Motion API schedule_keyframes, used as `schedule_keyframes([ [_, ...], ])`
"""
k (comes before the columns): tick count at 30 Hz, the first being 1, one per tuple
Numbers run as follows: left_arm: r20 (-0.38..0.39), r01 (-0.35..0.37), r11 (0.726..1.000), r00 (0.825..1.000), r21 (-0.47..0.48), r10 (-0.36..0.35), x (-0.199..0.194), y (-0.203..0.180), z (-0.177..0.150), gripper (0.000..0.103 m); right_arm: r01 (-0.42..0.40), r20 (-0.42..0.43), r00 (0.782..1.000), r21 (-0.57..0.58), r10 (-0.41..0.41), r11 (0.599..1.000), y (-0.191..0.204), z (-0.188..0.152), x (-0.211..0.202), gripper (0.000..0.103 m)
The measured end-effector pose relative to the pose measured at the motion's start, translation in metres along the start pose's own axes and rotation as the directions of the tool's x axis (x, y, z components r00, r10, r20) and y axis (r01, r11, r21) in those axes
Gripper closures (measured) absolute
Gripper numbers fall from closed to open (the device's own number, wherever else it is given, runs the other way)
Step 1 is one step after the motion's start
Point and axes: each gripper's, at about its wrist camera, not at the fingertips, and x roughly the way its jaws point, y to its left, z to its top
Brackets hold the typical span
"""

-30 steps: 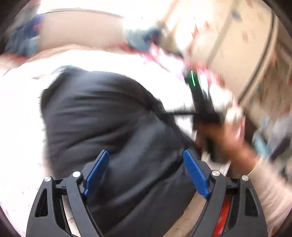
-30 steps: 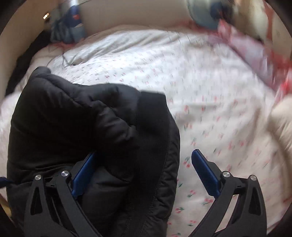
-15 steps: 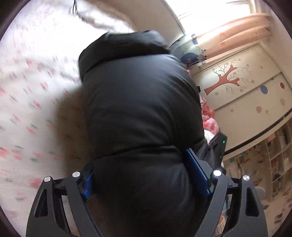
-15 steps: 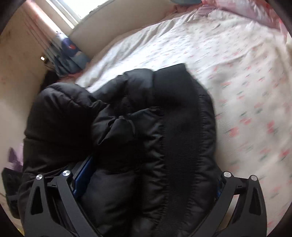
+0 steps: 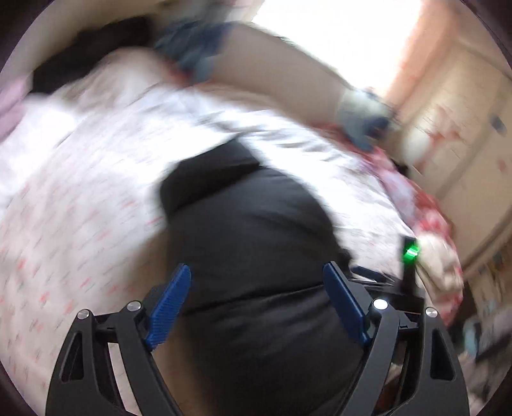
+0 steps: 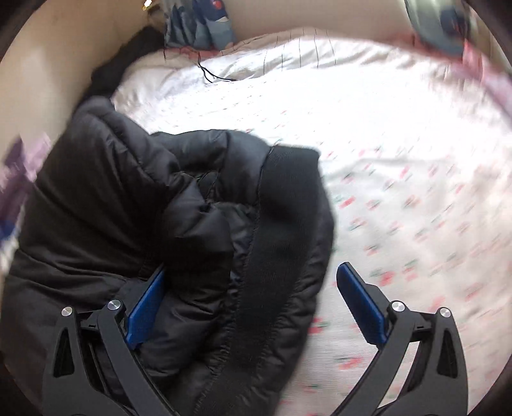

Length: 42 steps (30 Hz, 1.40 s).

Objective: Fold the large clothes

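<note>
A bed with a white sheet (image 6: 400, 166) printed with small red and green motifs fills both views, a beige wall (image 6: 48, 73) curving behind it, and the left wrist view is smeared by motion blur. In the right wrist view, at the far left edge, a blurred purple fabric (image 6: 19, 166) shows; toward the upper left a dark bundle (image 6: 128, 60) lies against the wall, with blue patterned cloth (image 6: 201, 25) beside it at the top and a thin black cable (image 6: 211, 73) trailing over the sheet below. The black puffer jacket (image 6: 144, 224) is bunched in the left and centre of that frame, its ribbed knit band (image 6: 281, 230) running down the middle. The right gripper (image 6: 252, 307) has its jaws wide apart, the left blue pad buried in the jacket folds, the right pad clear of the fabric above the sheet. In the left wrist view the jacket (image 5: 252, 256) occupies the lower centre, lying on the sheet (image 5: 80, 198), and the left gripper (image 5: 259, 307) has its jaws spread apart on either side of it, not clamped. At the right of that frame a green light (image 5: 411, 251) glows on a black device, with red-and-white bedding (image 5: 432, 230) around it and a pale cupboard (image 5: 464, 121) with red drawings at the upper right
</note>
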Motion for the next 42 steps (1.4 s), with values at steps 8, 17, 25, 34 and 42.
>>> schedule_keyframes([
  [8,-0.196,0.084,0.987,0.979,0.135,-0.057,0.093,-0.042,-0.038,0.022,0.075,-0.091,0.993,-0.021,-0.077,0.997,-0.027,-0.012,0.034,0.006],
  [17,-0.178,0.084,0.982,0.983,0.172,-0.053,0.069,-0.017,-0.033,0.021,-0.122,0.117,0.986,0.03,0.117,0.992,-0.01,0.042,-0.021,0.007],
  [25,-0.155,0.146,0.983,0.98,0.111,-0.128,0.046,-0.007,-0.029,0.022,-0.111,-0.023,0.993,0.058,0.112,0.992,-0.015,0.03,0.019,0.007],
  [34,-0.078,0.229,0.973,0.971,0.019,-0.227,0.003,-0.005,-0.046,0.021,-0.368,-0.19,0.912,0.007,0.363,0.93,0.018,-0.105,-0.023,0.006],
  [42,-0.145,0.149,0.982,0.981,0.113,-0.132,0.029,-0.024,-0.055,0.016,-0.223,-0.052,0.974,-0.017,0.222,0.975,0.01,-0.102,-0.073,0.006],
])
